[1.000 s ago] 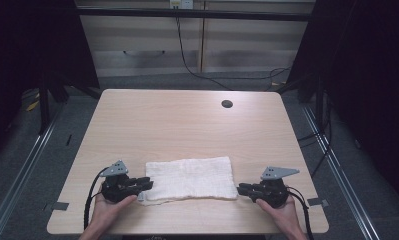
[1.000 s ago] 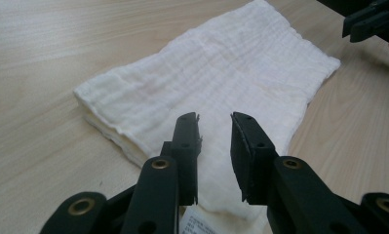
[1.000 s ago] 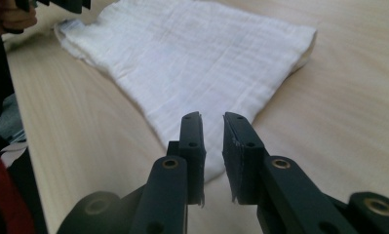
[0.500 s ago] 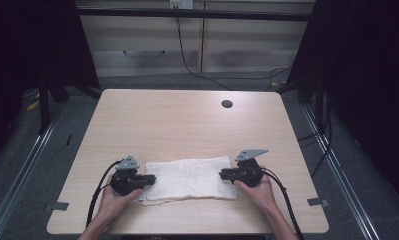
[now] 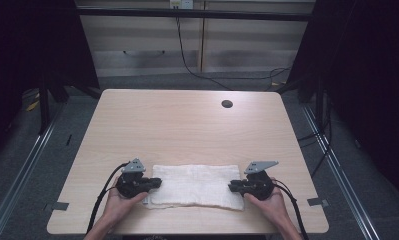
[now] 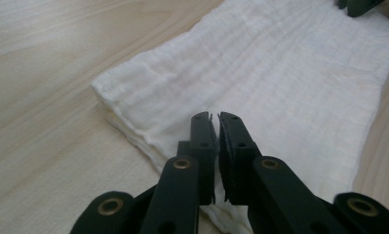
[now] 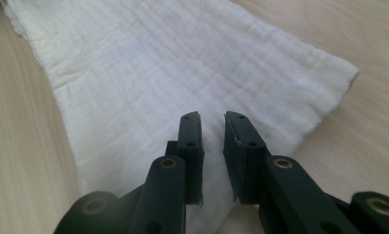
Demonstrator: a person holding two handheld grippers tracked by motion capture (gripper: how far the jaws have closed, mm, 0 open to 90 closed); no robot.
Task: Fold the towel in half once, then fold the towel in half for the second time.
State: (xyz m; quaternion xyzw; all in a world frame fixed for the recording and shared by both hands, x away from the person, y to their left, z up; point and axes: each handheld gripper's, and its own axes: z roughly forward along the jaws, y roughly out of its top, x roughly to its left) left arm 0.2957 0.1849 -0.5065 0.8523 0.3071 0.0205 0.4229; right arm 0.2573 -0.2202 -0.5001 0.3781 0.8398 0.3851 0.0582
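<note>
Low in the high view, near the table's [image 5: 187,120] front edge, a folded white cloth [image 5: 194,186] lay flat on the pale wood, its long side running left to right. At the cloth's left end sat the left gripper [image 5: 156,183], held in the person's left hand [image 5: 118,205]; in its own view its jaws stood almost together over the cloth's [image 6: 280,83] layered edge, a sliver of gap between them, nothing clamped. At the right end sat the right gripper [image 5: 233,187], held in the right hand [image 5: 268,202]; its jaws stood narrowly apart above the cloth [image 7: 158,68]. A dark round hole [image 5: 227,104] marked the tabletop's upper right.
</note>
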